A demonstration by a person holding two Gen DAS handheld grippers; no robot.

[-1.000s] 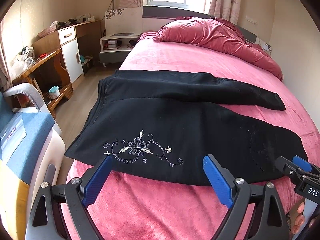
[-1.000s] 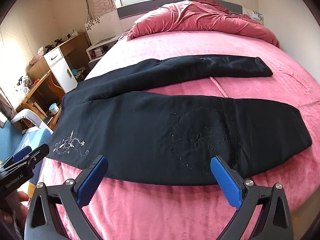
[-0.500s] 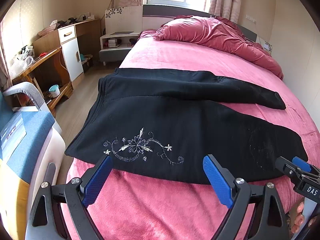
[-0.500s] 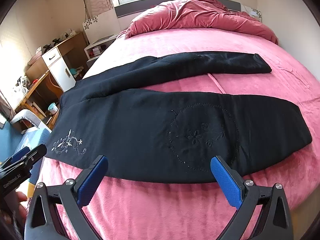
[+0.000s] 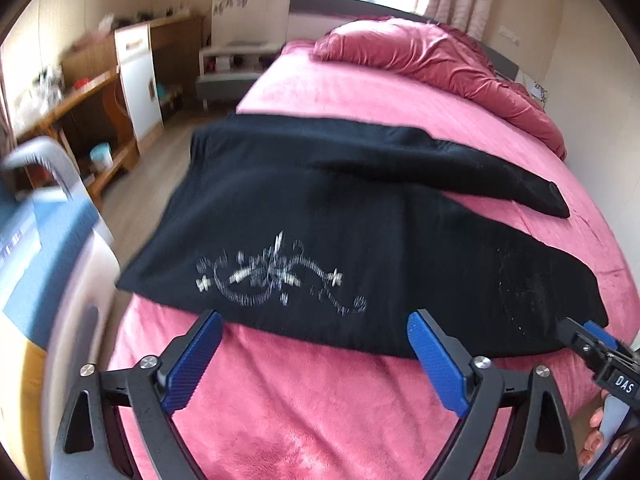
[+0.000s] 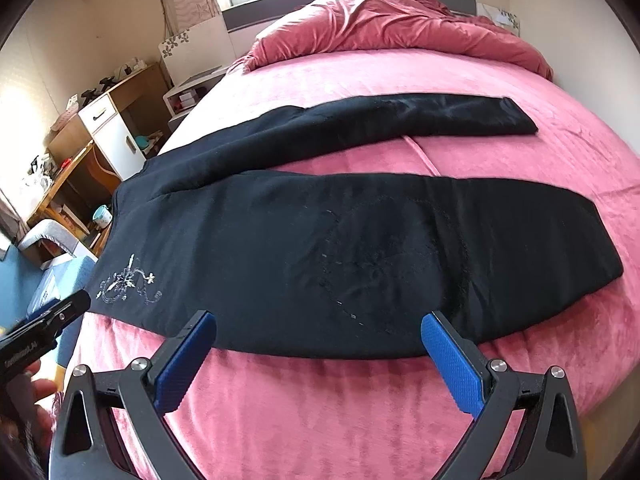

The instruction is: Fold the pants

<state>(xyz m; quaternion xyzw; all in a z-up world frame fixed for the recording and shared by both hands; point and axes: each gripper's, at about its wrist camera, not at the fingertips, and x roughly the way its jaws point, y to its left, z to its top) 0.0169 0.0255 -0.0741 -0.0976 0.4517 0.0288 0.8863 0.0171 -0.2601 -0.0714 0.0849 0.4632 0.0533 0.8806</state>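
Note:
Black pants (image 5: pixel 360 216) lie flat on the pink bed, waist to the left, both legs spread to the right in a V; they also show in the right wrist view (image 6: pixel 340 240). White floral embroidery (image 5: pixel 276 276) sits near the waist on the near leg. My left gripper (image 5: pixel 316 336) is open and empty, just short of the near edge below the embroidery. My right gripper (image 6: pixel 320 340) is open and empty, at the near edge of the near leg's middle. The right gripper's tip shows in the left wrist view (image 5: pixel 592 340), at the near leg's cuff end.
The pink bed (image 6: pixel 320 408) has a crumpled red duvet (image 6: pixel 392 20) at its head. A blue and white chair (image 5: pixel 36 264) stands left of the bed. A wooden desk with a white cabinet (image 5: pixel 136 76) and a low nightstand (image 5: pixel 232 64) stand along the left wall.
Both grippers have shifted slightly; the left wrist view now is motion-blurred and sits closer to the pants' near edge. Both stay open. The pants have not moved.

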